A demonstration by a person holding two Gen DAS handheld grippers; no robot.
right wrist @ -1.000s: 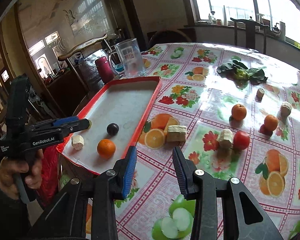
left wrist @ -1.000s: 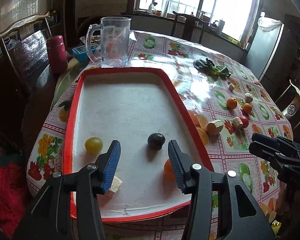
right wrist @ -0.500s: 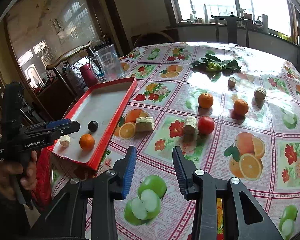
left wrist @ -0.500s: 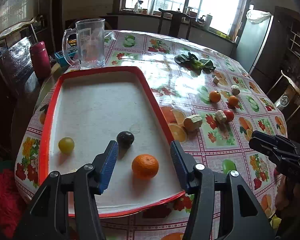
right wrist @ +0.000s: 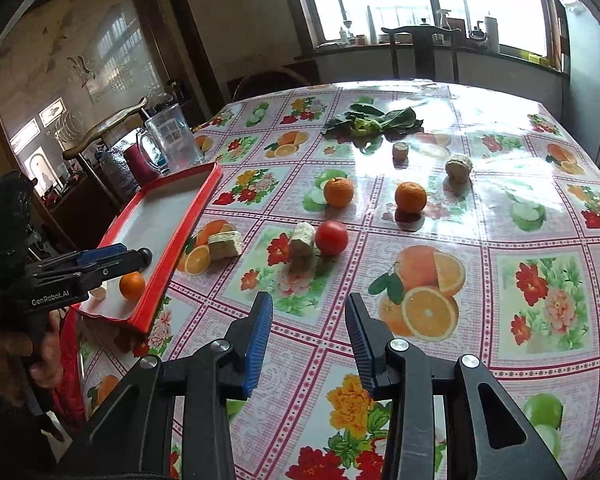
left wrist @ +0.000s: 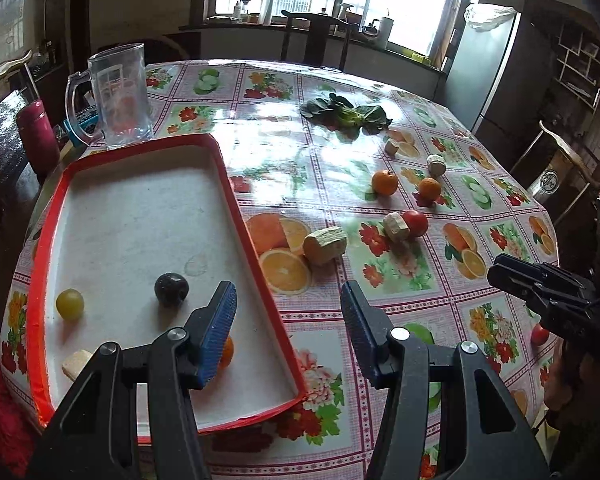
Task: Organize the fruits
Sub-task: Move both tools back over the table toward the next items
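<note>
Two black plastic grippers with ribbed blue pads work over a round table (left wrist: 340, 160) under a glossy fruit-print oilcloth.

Left wrist view: the left gripper (left wrist: 288, 320) hangs with its jaws apart and nothing between them, straddling the right rim of a red-edged rectangular tray (left wrist: 236, 208) with a matte white floor. In the tray lie a round dark plum (left wrist: 171, 289), a smooth yellow fruit (left wrist: 70, 303), a pale cut chunk (left wrist: 75, 363) and an orange (left wrist: 225, 353) half hidden behind the left pad. Beyond the tray stands a clear ribbed glass mug (left wrist: 120, 96). On the cloth right of the tray lie a pale fibrous stub (left wrist: 325, 246), a second stub (left wrist: 396, 226) touching a shiny red tomato (left wrist: 416, 222), two dimpled tangerines (left wrist: 385, 182) side by side, and a bunch of crinkled dark greens (left wrist: 348, 114). The right gripper (left wrist: 540, 292) shows at the right edge; its opening cannot be judged there.

Right wrist view: the right gripper (right wrist: 308, 336) has its jaws apart, narrower than the other's, empty, above bare cloth. Ahead sit the tomato (right wrist: 331, 238) against its stub (right wrist: 302, 240), the tangerines (right wrist: 339, 192), two small round stubs farther off, and the greens (right wrist: 372, 122). At left a hand (right wrist: 20, 356) grips the left gripper (right wrist: 112, 264) over the tray (right wrist: 180, 232), where the orange (right wrist: 132, 286) rests.
</note>
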